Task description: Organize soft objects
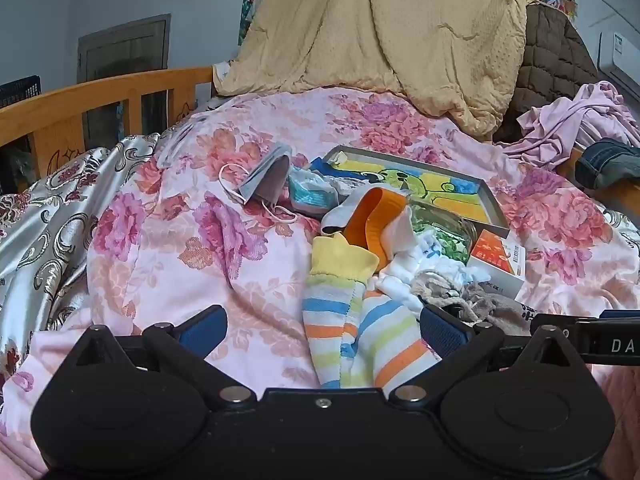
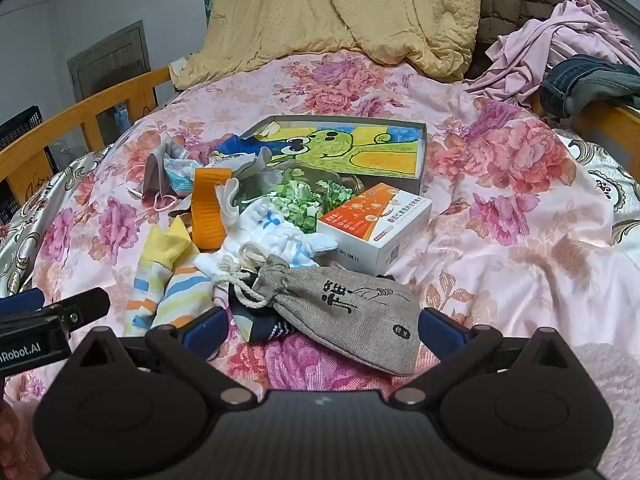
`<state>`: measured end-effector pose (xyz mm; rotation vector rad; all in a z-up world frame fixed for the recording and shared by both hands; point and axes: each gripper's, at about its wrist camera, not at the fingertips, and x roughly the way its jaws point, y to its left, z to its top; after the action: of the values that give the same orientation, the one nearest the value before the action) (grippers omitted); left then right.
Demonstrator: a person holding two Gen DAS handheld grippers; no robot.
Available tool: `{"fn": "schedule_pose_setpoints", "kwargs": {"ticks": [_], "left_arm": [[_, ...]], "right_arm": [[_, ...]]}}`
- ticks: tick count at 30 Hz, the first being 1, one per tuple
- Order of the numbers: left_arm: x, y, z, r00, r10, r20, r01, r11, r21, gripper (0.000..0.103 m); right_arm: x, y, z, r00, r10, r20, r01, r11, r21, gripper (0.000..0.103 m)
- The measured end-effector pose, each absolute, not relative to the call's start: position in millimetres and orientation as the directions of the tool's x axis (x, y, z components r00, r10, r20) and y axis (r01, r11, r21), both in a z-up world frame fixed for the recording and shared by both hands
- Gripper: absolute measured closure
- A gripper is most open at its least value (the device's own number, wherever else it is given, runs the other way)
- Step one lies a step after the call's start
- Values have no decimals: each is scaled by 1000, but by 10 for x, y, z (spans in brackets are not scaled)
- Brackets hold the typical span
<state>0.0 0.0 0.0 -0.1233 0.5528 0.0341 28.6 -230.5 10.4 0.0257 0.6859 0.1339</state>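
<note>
A pile of soft things lies on the floral bedspread. Striped socks with yellow cuffs lie between my left gripper's open blue fingers; they also show in the right wrist view. A grey drawstring pouch lies between my right gripper's open fingers, over a dark sock. Further back are an orange band, white baby cloth, a grey face mask and a blue wrapped mask. Both grippers are empty.
A shallow box with a green cartoon drawing, a bag of green pieces and a white-orange carton sit behind the pile. A beige quilt, pink clothes and jeans lie at the back. Wooden bed rail at left.
</note>
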Motion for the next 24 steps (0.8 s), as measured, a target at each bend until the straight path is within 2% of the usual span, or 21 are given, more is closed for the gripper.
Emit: {"fn": "schedule_pose_setpoints", "kwargs": {"ticks": [24], "left_arm": [[4, -17, -5, 851, -26, -525, -45, 992, -121, 1]], "right_arm": [[287, -2305, 101, 766, 133, -629, -115, 991, 69, 0]]}}
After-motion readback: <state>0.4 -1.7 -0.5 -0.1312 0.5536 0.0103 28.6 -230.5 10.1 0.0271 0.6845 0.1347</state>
